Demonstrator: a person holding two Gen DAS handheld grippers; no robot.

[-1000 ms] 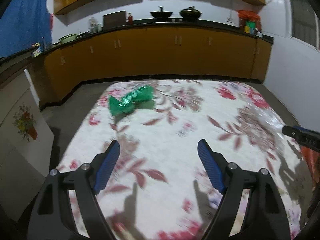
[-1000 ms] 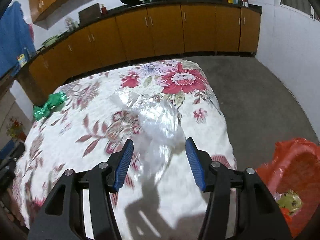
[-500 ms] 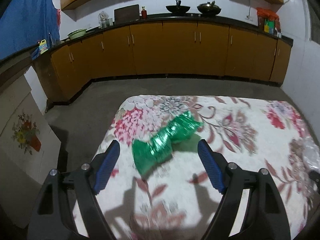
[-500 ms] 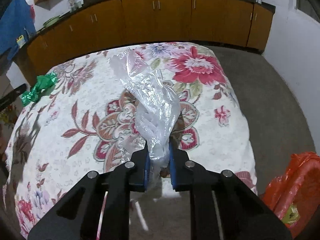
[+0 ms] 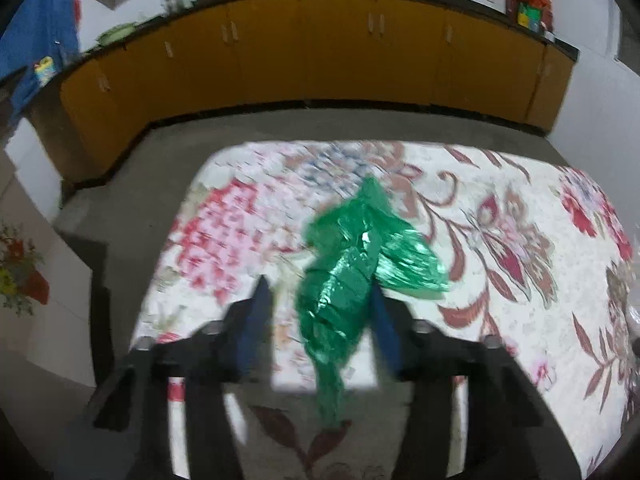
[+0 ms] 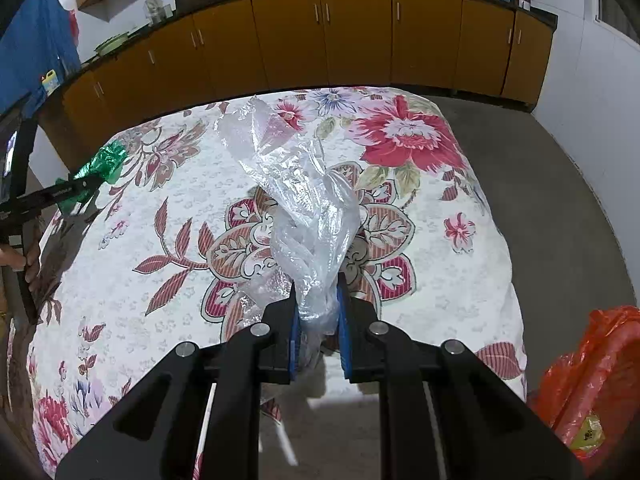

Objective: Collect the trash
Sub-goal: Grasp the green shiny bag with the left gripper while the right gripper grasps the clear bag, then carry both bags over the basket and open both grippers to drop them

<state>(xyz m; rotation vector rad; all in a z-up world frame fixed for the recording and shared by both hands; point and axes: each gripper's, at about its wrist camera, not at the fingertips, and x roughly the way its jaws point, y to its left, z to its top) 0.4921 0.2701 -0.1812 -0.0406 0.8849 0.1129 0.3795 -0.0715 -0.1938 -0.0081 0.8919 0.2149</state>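
Note:
A crumpled green foil wrapper [image 5: 352, 264] lies on the floral tablecloth [image 5: 500, 240]. My left gripper [image 5: 320, 304] has its blue fingers on either side of the wrapper's lower part, with a gap on the left side; the view is blurred. The wrapper also shows at the far left of the right wrist view [image 6: 100, 168], with the left gripper's finger [image 6: 60, 192] over it. My right gripper [image 6: 318, 312] is shut on a clear plastic bag [image 6: 304, 200] that stands up off the cloth.
An orange trash bag [image 6: 592, 380] with some rubbish inside sits on the floor at the lower right of the table. Yellow-brown kitchen cabinets [image 5: 320, 52] run along the far wall. Grey floor surrounds the table.
My left gripper has moved forward over the green wrapper and its fingers have narrowed around it. My right gripper went from open to shut on the clear bag and stays shut.

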